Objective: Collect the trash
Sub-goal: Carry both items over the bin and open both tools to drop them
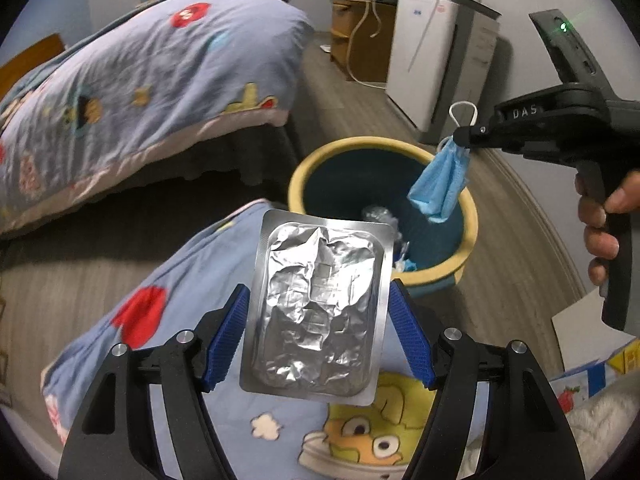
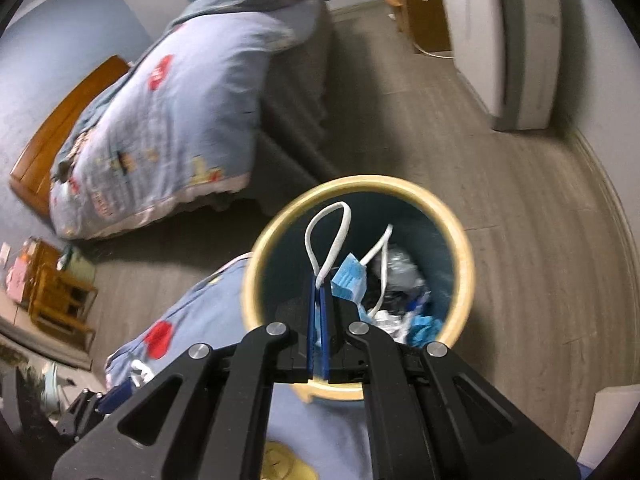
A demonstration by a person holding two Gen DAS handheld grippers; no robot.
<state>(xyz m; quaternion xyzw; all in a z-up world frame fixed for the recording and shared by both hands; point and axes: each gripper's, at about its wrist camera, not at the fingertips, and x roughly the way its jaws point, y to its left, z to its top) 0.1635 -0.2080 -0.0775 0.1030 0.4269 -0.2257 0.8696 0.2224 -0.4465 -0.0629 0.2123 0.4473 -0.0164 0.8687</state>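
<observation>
1. We have the left gripper (image 1: 316,332) clamped on a silver foil blister pack (image 1: 316,316) — its blue pads (image 1: 226,340) press against the pack's two long edges, so the jaws stand fairly wide around it.
2. The pack stands nearly upright between the fingers, its crinkled foil facing us, its top edge overlapping the near rim of the trash bin (image 1: 296,184) in the left wrist view.
3. The bin is round, with a yellow rim and a dark teal inside, and it stands on the wood-look floor (image 1: 328,92) just beside the corner of a blue cartoon-print blanket (image 1: 192,280).
4. Over on the right, we have the right gripper (image 1: 460,136) pinched tight on a blue face mask (image 1: 440,184), and a hand (image 1: 604,228) wraps its grip.
5. The mask hangs folded from the fingertips above the far right edge of the bin's rim, one white ear loop sticking up.
6. From the right wrist view, the right gripper's jaws are closed flat together on the mask (image 2: 348,280) — its white loops (image 2: 326,236) dangle right over the bin's opening (image 2: 460,240).
7. Down inside the bin we can see crumpled trash (image 2: 400,292) already piled at the bottom — silver, white and blue scraps.
8. A bed with a matching blue quilt (image 1: 140,92) stands beyond the bin, and a white appliance (image 1: 424,52) stands against the far wall.
</observation>
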